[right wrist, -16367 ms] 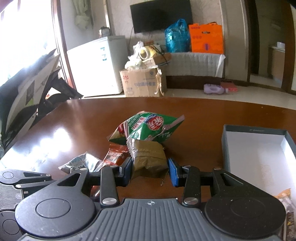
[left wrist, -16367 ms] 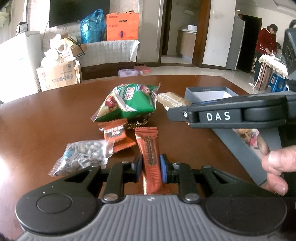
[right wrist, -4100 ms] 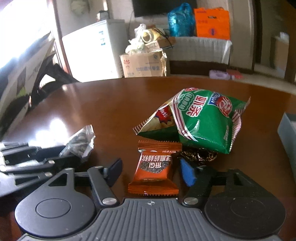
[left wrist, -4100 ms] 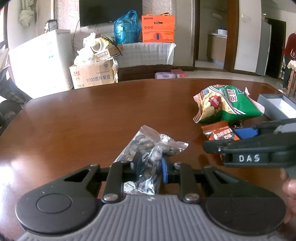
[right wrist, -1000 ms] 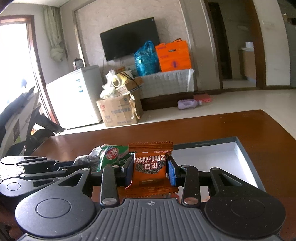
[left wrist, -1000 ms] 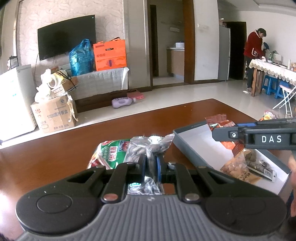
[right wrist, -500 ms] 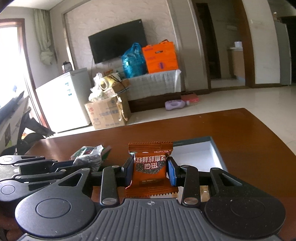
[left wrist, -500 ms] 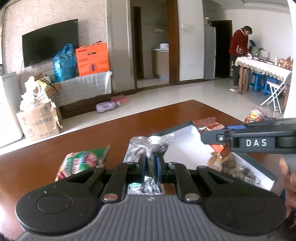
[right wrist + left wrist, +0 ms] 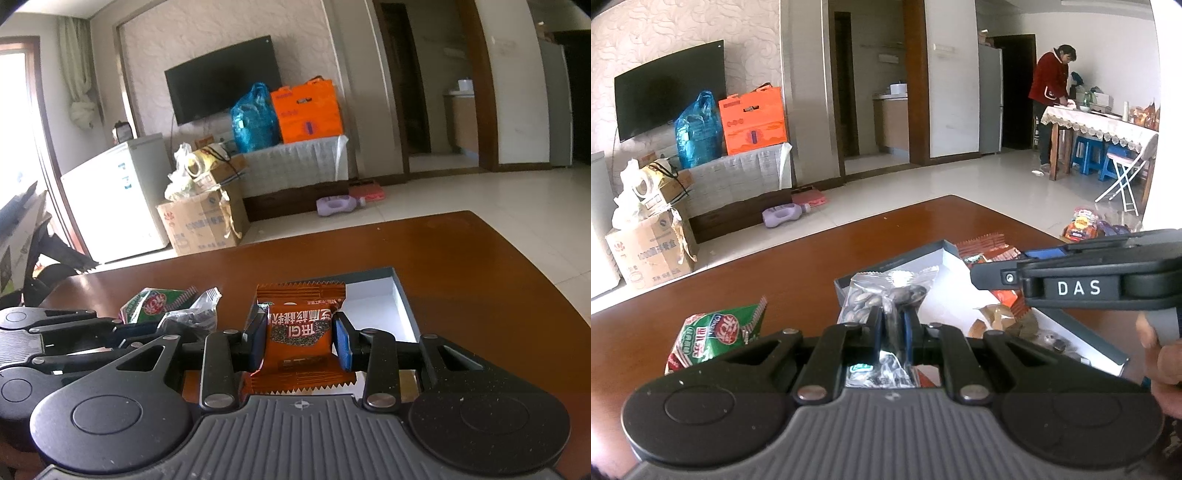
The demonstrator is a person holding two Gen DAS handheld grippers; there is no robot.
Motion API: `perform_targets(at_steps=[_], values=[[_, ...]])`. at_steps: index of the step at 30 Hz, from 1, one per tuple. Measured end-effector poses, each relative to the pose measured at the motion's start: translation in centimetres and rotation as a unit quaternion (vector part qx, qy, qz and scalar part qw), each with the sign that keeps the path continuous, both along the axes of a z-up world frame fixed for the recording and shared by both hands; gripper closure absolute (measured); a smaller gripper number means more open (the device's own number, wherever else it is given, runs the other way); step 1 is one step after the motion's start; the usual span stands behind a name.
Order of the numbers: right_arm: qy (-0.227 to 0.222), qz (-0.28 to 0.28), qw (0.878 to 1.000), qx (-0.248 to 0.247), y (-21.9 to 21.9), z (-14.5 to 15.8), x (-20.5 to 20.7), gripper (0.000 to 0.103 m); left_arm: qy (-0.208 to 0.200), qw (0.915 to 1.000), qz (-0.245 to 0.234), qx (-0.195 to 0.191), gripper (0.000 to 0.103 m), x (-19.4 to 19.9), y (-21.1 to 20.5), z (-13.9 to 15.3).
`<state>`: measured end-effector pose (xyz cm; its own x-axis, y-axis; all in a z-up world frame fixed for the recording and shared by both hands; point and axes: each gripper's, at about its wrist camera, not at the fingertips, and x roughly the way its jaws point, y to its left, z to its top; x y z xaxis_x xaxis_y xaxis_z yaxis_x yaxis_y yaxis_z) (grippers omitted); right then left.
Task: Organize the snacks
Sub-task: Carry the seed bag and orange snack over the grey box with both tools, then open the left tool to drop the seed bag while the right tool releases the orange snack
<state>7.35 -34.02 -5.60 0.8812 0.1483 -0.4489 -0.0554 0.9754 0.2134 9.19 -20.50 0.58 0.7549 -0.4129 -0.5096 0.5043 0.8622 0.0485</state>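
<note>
- My left claw (image 9: pixel 892 325) was pinching a clear bag of dark seeds (image 9: pixel 886 293) by its middle, low in the centre of the left wrist view, with the bag's crimped top standing above the pads.
- My right claw (image 9: pixel 301 338) was clamped on an orange snack packet (image 9: pixel 301 332) at the lower centre of the right wrist view; the blue pads pressed on both of its sides and its printed label read upside down.
- The grey box (image 9: pixel 912 258) with a white inside sat on the brown counter (image 9: pixel 775 273) right of centre in the left view, just behind the seed bag. Some snacks already lay in it at its nearer right end, partly hidden by the right claw's black body, which crossed the right edge of that frame.
- In the right view the same box (image 9: pixel 400 295) showed behind and to the right of the orange packet, its far corner bare and white.
- A green snack bag (image 9: pixel 716 332) lay on the counter at the lower left of the left view, outside the box and apart from it.
- In the right view that green bag (image 9: pixel 155 301) sat left of centre, just beyond my left claw.
- A person in a red top (image 9: pixel 1051 85) stood at a cloth-covered table at the upper right of the left view, well away from the counter.
</note>
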Motion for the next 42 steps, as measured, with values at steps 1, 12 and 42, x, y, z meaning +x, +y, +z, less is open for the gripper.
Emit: perform_targets(at_steps=[1,12,42], values=[[0.002,-0.001,1.0,-0.001,-0.1,-0.1,0.0,0.065,0.001,1.0,-0.001,0.0,0.096,0.1,0.0,0.0],[0.031,-0.006,0.999,-0.015,-1.1,-1.5,0.4,0.064,0.018,0.9995,-0.026,0.004,0.096,1.2,-3.0,-1.5],[0.084,-0.003,0.996,-0.036,-1.1,-4.0,2.6,0.062,0.047,0.998,-0.04,0.012,0.094,4.1,-5.2,-4.7]])
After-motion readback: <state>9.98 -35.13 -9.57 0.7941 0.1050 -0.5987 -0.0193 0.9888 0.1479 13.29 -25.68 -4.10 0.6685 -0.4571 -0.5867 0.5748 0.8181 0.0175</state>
